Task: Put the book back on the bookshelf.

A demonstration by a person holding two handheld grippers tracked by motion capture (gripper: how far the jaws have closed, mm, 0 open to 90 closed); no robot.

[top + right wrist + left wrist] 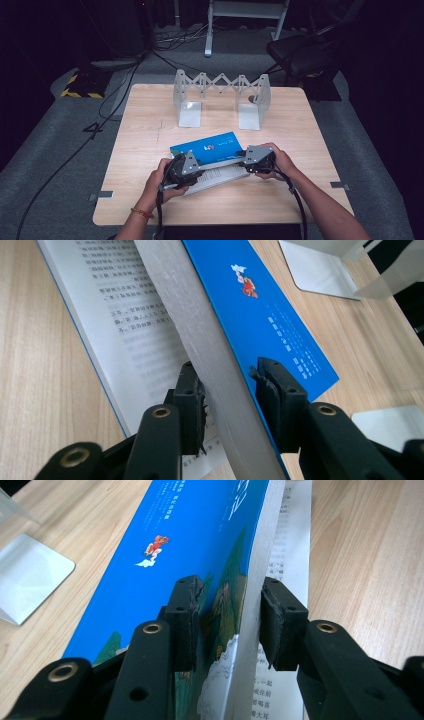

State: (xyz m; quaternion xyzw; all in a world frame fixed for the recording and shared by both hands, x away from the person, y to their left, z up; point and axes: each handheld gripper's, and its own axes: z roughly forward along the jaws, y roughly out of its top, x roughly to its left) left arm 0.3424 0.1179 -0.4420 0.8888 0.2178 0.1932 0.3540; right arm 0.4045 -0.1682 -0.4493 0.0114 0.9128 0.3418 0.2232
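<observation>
Evidently the blue book (210,149) is being handled from both ends, lying open near the middle of the wooden surface (145,140), just in front of the expanding metal book rack (220,95). The left claw (227,615) is clamped on the thick block of pages and glossy blue cover at one end; the right claw (227,395) pinches the same block at the other end — a two-ended grip that likely keeps the heavy block from flopping or twisting. One loose printed page (120,325) lies flat on the surface — matte white against the pale, grained wood.
</observation>
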